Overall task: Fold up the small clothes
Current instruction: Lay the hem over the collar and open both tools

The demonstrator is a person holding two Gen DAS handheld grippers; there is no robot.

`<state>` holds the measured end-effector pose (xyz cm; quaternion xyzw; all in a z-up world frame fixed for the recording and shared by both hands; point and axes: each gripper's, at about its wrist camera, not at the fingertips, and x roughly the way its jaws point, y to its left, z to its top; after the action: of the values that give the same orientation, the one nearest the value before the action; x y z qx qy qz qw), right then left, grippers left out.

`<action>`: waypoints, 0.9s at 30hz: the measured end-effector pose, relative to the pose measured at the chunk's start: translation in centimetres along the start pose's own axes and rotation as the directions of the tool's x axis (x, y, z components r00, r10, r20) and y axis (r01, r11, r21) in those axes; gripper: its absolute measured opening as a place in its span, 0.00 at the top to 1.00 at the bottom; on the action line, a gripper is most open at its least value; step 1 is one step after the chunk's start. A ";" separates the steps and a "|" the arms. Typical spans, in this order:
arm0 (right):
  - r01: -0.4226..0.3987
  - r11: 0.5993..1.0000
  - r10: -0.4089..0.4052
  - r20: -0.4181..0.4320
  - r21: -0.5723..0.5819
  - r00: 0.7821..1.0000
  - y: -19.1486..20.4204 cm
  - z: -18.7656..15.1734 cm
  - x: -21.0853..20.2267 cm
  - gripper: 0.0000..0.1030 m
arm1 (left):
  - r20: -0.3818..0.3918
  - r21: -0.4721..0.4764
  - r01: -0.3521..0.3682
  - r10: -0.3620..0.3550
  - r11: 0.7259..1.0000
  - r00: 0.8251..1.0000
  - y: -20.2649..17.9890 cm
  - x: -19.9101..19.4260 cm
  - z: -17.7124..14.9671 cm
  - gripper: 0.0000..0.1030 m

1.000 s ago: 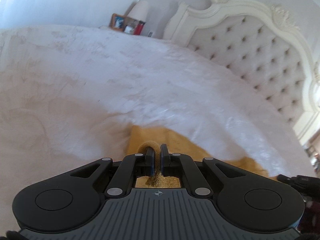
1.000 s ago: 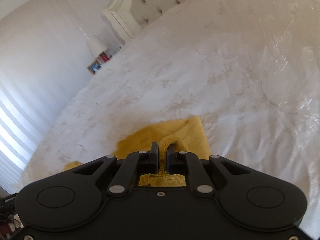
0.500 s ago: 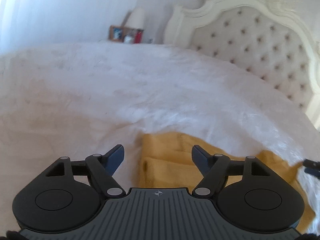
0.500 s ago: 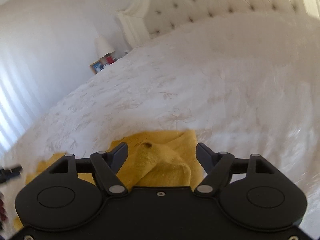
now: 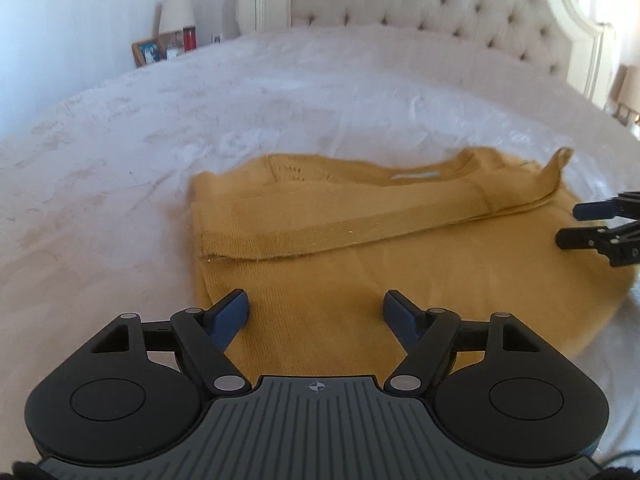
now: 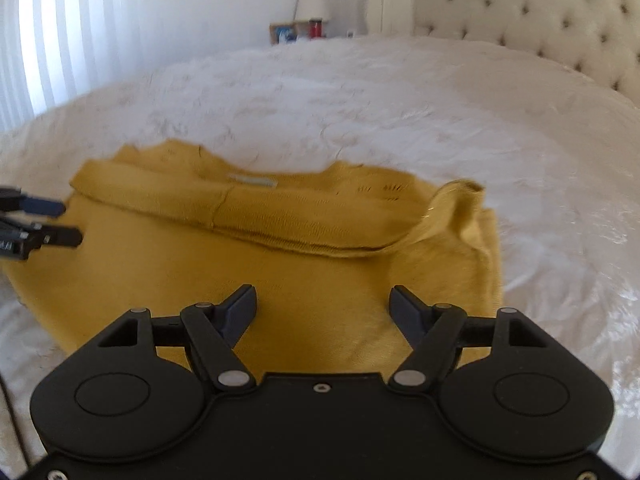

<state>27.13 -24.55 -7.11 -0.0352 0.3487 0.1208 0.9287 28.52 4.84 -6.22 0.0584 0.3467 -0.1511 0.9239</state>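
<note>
Both pairs of tongs have let go of the yellow cloth they were pinching a second ago and pulled back. Left tongs (image 5: 314, 312) now stand spread, nothing between them; right tongs (image 6: 323, 307) likewise spread and empty. Yellow sweater (image 5: 400, 248) lies flat on the white bed (image 5: 160, 120), collar at the far side, with both sleeves (image 5: 360, 216) folded across the chest as a band. Judgement: sleeve fold done. Left to do: folding the body over into a compact stack, probably from the near hem. Right sleeve end (image 6: 460, 204) sits a little bunched.
</note>
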 end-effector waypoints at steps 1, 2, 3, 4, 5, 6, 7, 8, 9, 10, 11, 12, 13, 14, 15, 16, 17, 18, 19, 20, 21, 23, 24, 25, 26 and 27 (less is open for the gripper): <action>0.004 1.000 -0.004 -0.014 -0.003 1.000 0.0 0.3 0.6 0.27 | -0.010 -0.002 -0.001 0.001 1.000 1.000 0.3 0.7 0.4 0.29; 0.009 1.000 -0.009 -0.025 -0.006 1.000 -0.1 0.8 1.1 0.27 | -0.022 -0.006 -0.005 0.004 1.000 1.000 0.6 1.4 1.0 0.29; 0.015 1.000 -0.015 -0.034 -0.008 0.999 -0.2 1.2 1.7 0.27 | -0.032 -0.011 -0.011 0.010 1.000 0.999 0.9 2.0 1.6 0.29; 0.020 1.000 -0.020 -0.049 -0.005 0.999 -0.4 1.8 2.4 0.27 | -0.041 -0.016 -0.020 0.019 1.000 0.999 1.3 2.6 2.3 0.29; 0.023 1.000 -0.022 -0.059 0.007 0.998 -0.7 2.4 3.0 0.27 | -0.048 -0.016 -0.026 0.025 1.000 0.999 1.6 3.3 3.0 0.29; 0.024 0.999 -0.022 -0.069 0.027 0.997 -1.1 3.0 3.8 0.27 | -0.052 -0.014 -0.031 0.030 0.999 0.998 1.7 3.8 3.5 0.29; 0.025 0.999 -0.022 -0.080 0.048 0.997 -1.6 3.6 4.4 0.27 | -0.058 -0.013 -0.036 0.035 0.999 0.998 2.1 4.6 4.2 0.29; 0.029 0.997 -0.024 -0.083 0.068 0.996 -2.0 4.1 5.0 0.27 | -0.064 -0.014 -0.038 0.037 0.999 0.997 2.3 5.1 4.7 0.29; 0.036 0.996 -0.029 -0.083 0.088 0.996 -2.5 4.6 5.5 0.27 | -0.066 -0.021 -0.042 0.041 0.999 0.997 2.5 5.5 5.2 0.29; 0.044 0.993 -0.035 -0.084 0.110 0.996 -3.1 5.0 5.9 0.27 | -0.065 -0.035 -0.050 0.048 0.998 0.997 2.9 6.0 5.8 0.29; 0.052 0.990 -0.041 -0.083 0.134 0.996 -3.7 5.4 6.3 0.27 | -0.063 -0.050 -0.057 0.054 0.997 0.997 3.2 6.3 6.3 0.29; 0.058 0.986 -0.045 -0.081 0.157 0.996 -4.2 5.7 6.4 0.27 | -0.058 -0.070 -0.064 0.060 0.995 0.996 3.6 6.5 6.8 0.29; 0.066 0.981 -0.052 -0.080 0.183 0.995 -4.7 5.9 6.6 0.27 | -0.055 -0.090 -0.075 0.071 0.993 0.996 3.9 6.6 7.1 0.29; 0.080 0.975 -0.066 -0.077 0.205 0.995 -5.3 6.0 6.7 0.27 | -0.049 -0.108 -0.086 0.081 0.990 0.995 4.3 6.7 7.5 0.29; 0.093 0.971 -0.079 -0.074 0.219 0.994 -5.8 6.0 6.6 0.27 | -0.043 -0.123 -0.100 0.096 0.987 0.994 4.7 6.6 7.7 0.29; 0.105 0.967 -0.091 -0.070 0.232 0.993 -6.2 5.9 6.5 0.27 | -0.036 -0.138 -0.118 0.114 0.983 0.993 5.0 6.4 8.0 0.29; 0.111 0.964 -0.098 -0.064 0.242 0.993 -6.5 5.8 6.2 0.27 | -0.027 -0.153 -0.129 0.126 0.980 0.992 5.3 6.1 8.2 0.29; 0.111 0.962 -0.102 -0.050 0.250 0.994 -6.7 5.5 5.6 0.26 | -0.017 -0.164 -0.131 0.130 0.978 0.991 5.4 5.6 8.3 0.29; 0.105 0.962 -0.099 -0.037 0.251 0.994 -6.7 5.2 4.9 0.26 | -0.003 -0.173 -0.125 0.127 0.977 0.992 5.5 5.0 8.3 0.28; 0.096 0.965 -0.093 -0.023 0.245 0.995 -6.6 4.9 4.2 0.26 | 0.011 -0.172 -0.115 0.119 0.978 0.993 5.3 4.2 8.1 0.28; 0.088 0.968 -0.087 -0.011 0.233 0.996 -6.3 4.5 3.5 0.26 | 0.019 -0.164 -0.106 0.111 0.981 0.994 5.0 3.6 7.9 0.28; 0.071 0.976 -0.074 0.004 0.203 0.997 -5.6 3.5 2.1 0.26 | 0.033 -0.126 -0.085 0.090 0.988 0.995 3.9 2.0 6.9 0.28; 0.060 0.980 -0.063 0.008 0.189 0.998 -5.1 2.8 1.3 0.26 | 0.038 -0.101 -0.074 0.079 0.992 0.996 3.3 1.3 6.2 0.27; 0.052 0.982 -0.054 0.006 0.179 0.999 -4.8 2.3 0.9 0.26 | 0.038 -0.079 -0.067 0.070 0.995 0.997 2.8 0.8 5.7 0.27; 0.043 0.985 -0.045 0.005 0.170 0.999 -4.3 1.6 0.3 0.26 | 0.036 -0.059 -0.064 0.066 0.996 0.997 2.2 0.3 4.9 0.26; 0.038 0.986 -0.039 0.002 0.160 0.999 -3.9 0.8 -0.2 0.26 | 0.033 -0.045 -0.061 0.062 0.997 0.998 1.8 -0.2 4.2 0.26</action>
<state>28.48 -28.22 -6.43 0.0329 0.3542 0.0745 0.9316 31.51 5.68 -2.94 0.0459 0.3323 -0.1160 0.9349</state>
